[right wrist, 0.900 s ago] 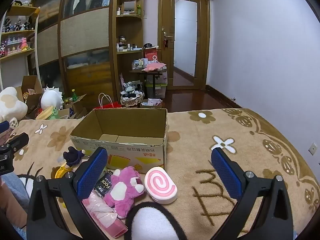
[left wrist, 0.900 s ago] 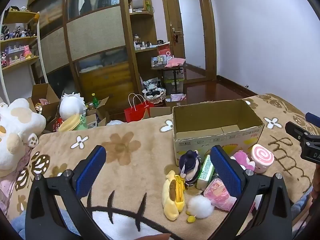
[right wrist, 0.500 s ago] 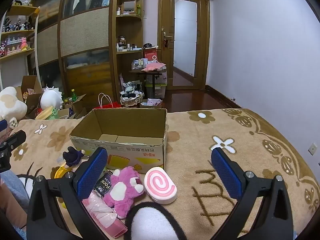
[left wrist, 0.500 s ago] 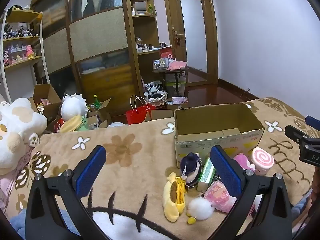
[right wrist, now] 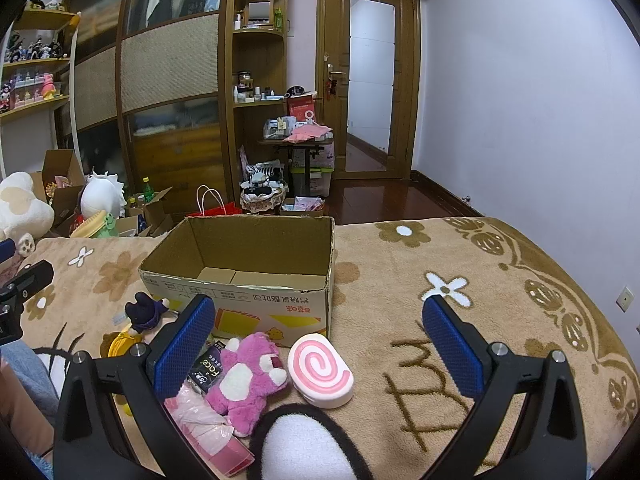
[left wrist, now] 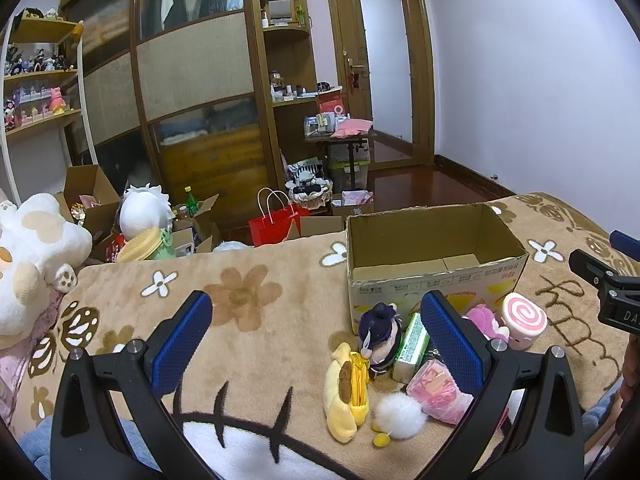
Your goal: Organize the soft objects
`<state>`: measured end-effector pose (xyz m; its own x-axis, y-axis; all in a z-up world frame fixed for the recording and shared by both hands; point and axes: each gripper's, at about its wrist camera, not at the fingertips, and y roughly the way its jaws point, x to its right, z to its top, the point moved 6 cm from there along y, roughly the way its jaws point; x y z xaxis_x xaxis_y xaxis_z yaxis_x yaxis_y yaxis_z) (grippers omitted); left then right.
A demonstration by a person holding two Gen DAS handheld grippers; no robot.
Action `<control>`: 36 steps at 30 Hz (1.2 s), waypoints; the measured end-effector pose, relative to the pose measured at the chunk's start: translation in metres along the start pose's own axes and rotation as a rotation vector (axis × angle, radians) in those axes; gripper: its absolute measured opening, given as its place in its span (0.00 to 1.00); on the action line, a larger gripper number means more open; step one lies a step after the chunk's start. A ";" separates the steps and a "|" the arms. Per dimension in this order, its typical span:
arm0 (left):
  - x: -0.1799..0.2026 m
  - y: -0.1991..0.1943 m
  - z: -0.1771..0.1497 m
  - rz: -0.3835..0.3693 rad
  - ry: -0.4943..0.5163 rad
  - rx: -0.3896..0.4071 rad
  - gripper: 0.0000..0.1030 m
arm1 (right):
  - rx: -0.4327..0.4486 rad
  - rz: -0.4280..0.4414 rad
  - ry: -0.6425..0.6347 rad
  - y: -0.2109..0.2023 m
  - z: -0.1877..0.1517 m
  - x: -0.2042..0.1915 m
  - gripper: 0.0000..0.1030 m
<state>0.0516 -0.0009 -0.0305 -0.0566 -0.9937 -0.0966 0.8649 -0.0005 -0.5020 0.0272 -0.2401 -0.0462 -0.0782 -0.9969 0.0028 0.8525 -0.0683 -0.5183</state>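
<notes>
Place: a home bedroom, lived-in and cluttered.
Bed: a plush brown blanket (right wrist: 460, 280) with flower patterns covers it.
Storage: a tall wooden wardrobe (left wrist: 192, 92) with curved corner shelves (right wrist: 260, 68) of small bottles and boxes.
Display: a wall shelf (left wrist: 36, 76) of figurines and toys.
Floor: dark wood boards (right wrist: 384, 200), open cartons (left wrist: 88, 200), a red paper bag (left wrist: 276, 226).
Exit: a wooden door (right wrist: 368, 76) with a glass panel.
</notes>
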 end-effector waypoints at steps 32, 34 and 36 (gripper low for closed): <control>-0.001 0.002 -0.002 -0.006 0.004 -0.012 1.00 | -0.002 -0.002 -0.003 0.001 0.000 0.001 1.00; -0.001 0.002 -0.002 -0.006 0.004 -0.012 1.00 | -0.002 -0.001 -0.003 0.001 0.000 0.001 1.00; -0.001 0.002 -0.001 -0.006 0.004 -0.012 1.00 | -0.002 -0.001 -0.003 0.001 0.000 0.001 1.00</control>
<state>0.0528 -0.0002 -0.0328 -0.0642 -0.9933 -0.0965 0.8583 -0.0056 -0.5131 0.0277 -0.2411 -0.0470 -0.0773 -0.9970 0.0058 0.8511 -0.0690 -0.5204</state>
